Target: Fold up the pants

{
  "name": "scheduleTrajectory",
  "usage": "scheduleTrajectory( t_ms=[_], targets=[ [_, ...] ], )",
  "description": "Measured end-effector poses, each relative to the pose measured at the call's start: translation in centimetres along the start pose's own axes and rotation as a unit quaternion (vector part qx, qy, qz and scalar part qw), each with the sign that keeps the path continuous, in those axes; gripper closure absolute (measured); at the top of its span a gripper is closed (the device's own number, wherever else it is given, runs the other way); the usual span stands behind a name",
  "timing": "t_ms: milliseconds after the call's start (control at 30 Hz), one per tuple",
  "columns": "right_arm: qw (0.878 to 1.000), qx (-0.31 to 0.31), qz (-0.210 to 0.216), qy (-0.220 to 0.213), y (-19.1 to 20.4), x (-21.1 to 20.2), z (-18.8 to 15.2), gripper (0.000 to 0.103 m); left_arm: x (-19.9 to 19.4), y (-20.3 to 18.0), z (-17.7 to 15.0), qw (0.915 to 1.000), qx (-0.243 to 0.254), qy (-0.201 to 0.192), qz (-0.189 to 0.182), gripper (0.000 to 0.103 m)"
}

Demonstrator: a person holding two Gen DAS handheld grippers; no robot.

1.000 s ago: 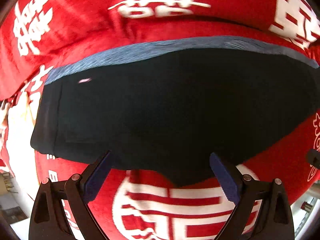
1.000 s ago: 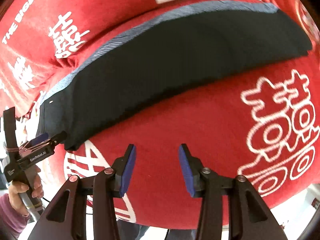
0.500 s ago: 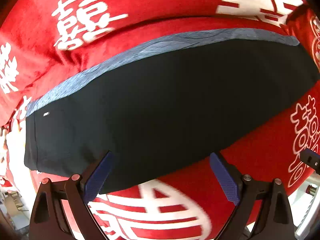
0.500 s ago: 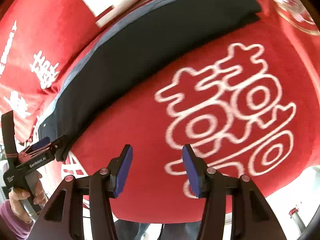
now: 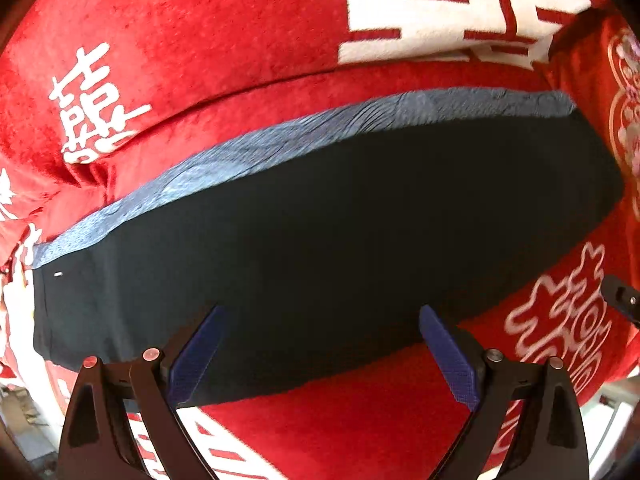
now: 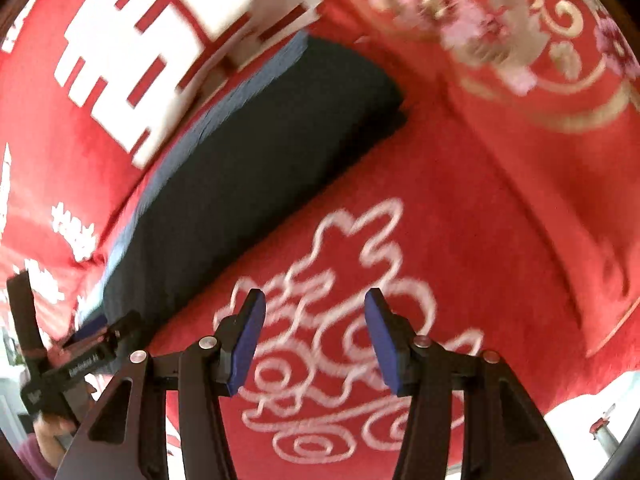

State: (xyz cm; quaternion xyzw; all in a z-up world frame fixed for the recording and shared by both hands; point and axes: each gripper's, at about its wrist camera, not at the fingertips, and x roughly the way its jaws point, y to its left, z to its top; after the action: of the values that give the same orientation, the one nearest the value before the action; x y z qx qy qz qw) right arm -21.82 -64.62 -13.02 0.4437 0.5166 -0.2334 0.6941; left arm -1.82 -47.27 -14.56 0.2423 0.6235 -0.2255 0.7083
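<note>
The dark navy pants lie folded lengthwise into a long band on a red cloth, with a blue-grey strip along the far edge. My left gripper is open and empty, its jaws wide over the near edge of the pants. In the right wrist view the pants run from lower left to upper middle. My right gripper is open and empty over bare red cloth, to the right of the pants. The left gripper shows at the pants' left end.
The red cloth with white and gold characters covers the whole surface. A raised red cushion with gold and pink pattern lies at the right end of the pants. The cloth's near edge drops off at lower right.
Both views have swung to the right. The left gripper has closed in on the pants' near edge. The right gripper has moved right, away from the pants, toward their far end.
</note>
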Motion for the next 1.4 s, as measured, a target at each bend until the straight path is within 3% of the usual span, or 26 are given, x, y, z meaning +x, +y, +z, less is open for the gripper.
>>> scheduleTrajectory(
  t_ms=[233,267,300,400,533,633,800,900,1033,1267,1367,1400],
  targets=[
    [0.999,0.029,0.011,-0.04,-1.3,0.6,4.1,0.048,0.9,-2.5,1.8,1.0,-0.007,-0.003,0.001,0.005],
    [0.998,0.035,0.016,-0.042,-1.7,0.6,4.4,0.059,0.9,-2.6,1.7,1.0,-0.009,-0.002,0.0,0.005],
    [0.998,0.043,0.028,-0.043,-1.9,1.0,4.9,0.081,1.2,-2.5,1.8,0.9999,-0.01,-0.001,0.0,0.005],
    [0.997,0.039,0.038,-0.046,-1.6,1.4,6.0,0.092,1.2,-3.0,1.8,1.0,-0.009,0.001,0.002,0.005],
    [0.997,0.008,0.029,-0.07,-0.6,0.5,7.1,0.092,1.2,-3.5,1.7,0.9999,-0.005,0.005,0.007,0.005],
    [0.998,0.018,0.029,-0.048,-1.2,0.9,6.7,0.09,1.1,-3.4,1.7,0.9999,-0.009,0.004,0.008,0.005],
    [0.99,0.074,0.114,-0.025,-3.5,1.1,4.2,0.072,0.7,-2.7,2.4,0.9995,-0.029,-0.012,0.005,0.005],
    [0.985,0.099,0.142,-0.022,-4.1,2.0,3.4,0.07,1.5,-2.4,3.1,0.9993,-0.038,-0.007,0.004,0.005],
    [0.979,0.11,0.164,-0.045,-4.3,2.7,3.3,0.068,3.2,-2.2,3.3,0.999,-0.044,-0.004,0.0,0.005],
    [0.965,0.131,0.201,-0.111,-4.1,3.0,4.0,0.048,4.0,-1.7,2.7,0.9982,-0.054,-0.02,-0.014,0.002],
    [0.962,0.139,0.203,-0.119,-3.1,3.5,5.2,0.047,4.0,-1.3,3.0,0.9983,-0.053,-0.01,-0.022,0.003],
    [0.962,0.142,0.202,-0.114,-2.9,3.6,5.5,0.06,3.7,-1.3,3.2,0.9984,-0.053,-0.01,-0.018,0.012]
  ],
)
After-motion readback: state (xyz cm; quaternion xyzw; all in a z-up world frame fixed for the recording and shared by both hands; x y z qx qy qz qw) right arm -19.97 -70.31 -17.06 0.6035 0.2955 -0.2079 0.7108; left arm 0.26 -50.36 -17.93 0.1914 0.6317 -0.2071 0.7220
